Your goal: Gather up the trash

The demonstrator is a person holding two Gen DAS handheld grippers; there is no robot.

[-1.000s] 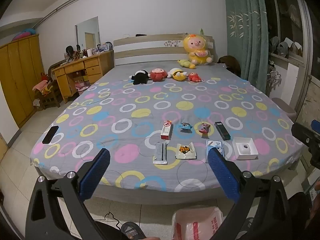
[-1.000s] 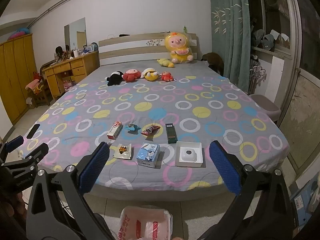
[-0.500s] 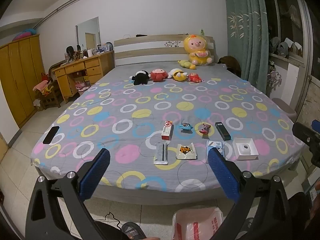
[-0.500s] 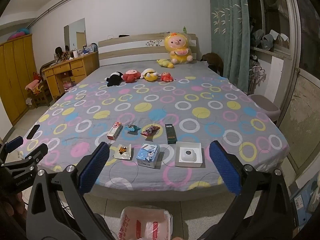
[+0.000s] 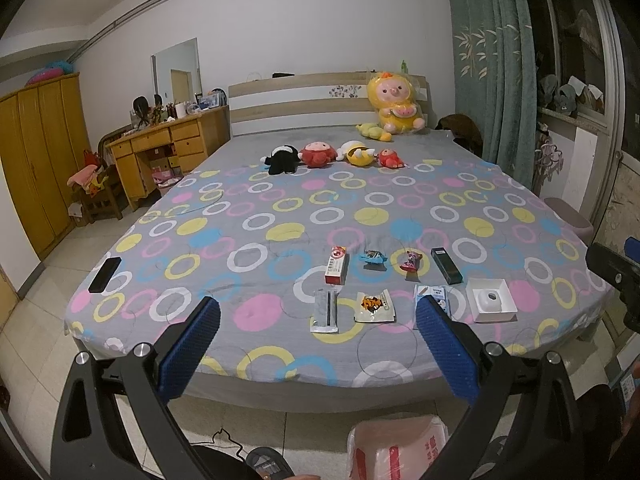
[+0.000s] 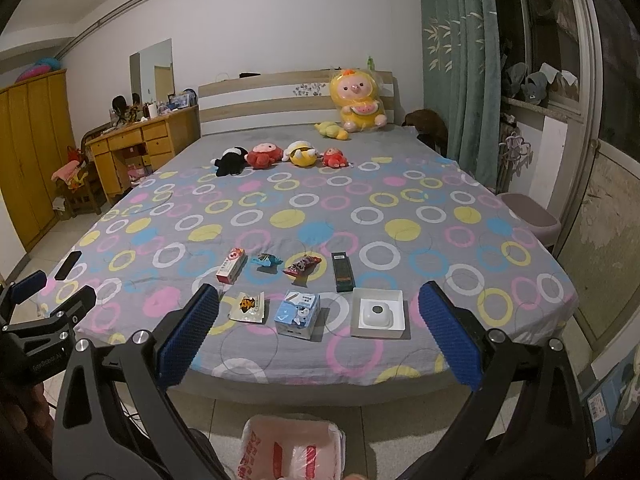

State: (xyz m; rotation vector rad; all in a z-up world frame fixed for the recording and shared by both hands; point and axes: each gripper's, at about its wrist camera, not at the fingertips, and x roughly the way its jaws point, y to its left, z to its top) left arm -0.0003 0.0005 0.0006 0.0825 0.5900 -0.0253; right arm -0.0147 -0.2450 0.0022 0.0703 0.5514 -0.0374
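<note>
Both grippers, left (image 5: pixel 316 338) and right (image 6: pixel 318 326), hang off the bed's (image 6: pixel 400 208) foot edge, jaws wide open, empty. Wrappers and boxes (image 6: pixel 297 313) sit near that edge; bagged bin (image 6: pixel 294 450) on the floor below.

trash bag (image 6: pixel 294 450): cut by bottom edge | blue box (image 5: pixel 432 294): half behind gripper finger

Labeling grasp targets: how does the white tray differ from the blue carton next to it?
The white tray is low, open on top and holds a small white device; the blue carton is a closed, taller box with printed pictures. The tray has the wider footprint and sits to the carton's right. Both rest flat in the near row on the bed, untouched by either gripper.
</note>
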